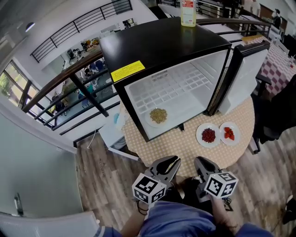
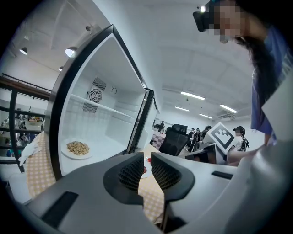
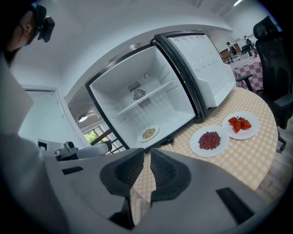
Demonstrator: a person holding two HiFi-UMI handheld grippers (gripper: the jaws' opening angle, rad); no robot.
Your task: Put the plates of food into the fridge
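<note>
A black mini fridge (image 1: 162, 46) stands open on a round table (image 1: 185, 146), its door (image 1: 245, 76) swung right. Inside it lies a white plate of nuts (image 1: 158, 115) (image 2: 78, 148) (image 3: 149, 133). On the table in front of the door sit a plate of red beans (image 1: 208, 135) (image 3: 209, 140) and a plate of strawberries (image 1: 229, 133) (image 3: 240, 124). My left gripper (image 1: 170, 162) (image 2: 147, 157) and right gripper (image 1: 203, 163) (image 3: 147, 153) hover side by side at the table's near edge. Both are shut with nothing between the jaws.
A bottle (image 1: 188, 11) stands on top of the fridge. A black office chair (image 3: 274, 55) is to the right of the table. A railing (image 1: 69, 78) runs behind the fridge, and wooden floor (image 1: 106, 185) lies at the left.
</note>
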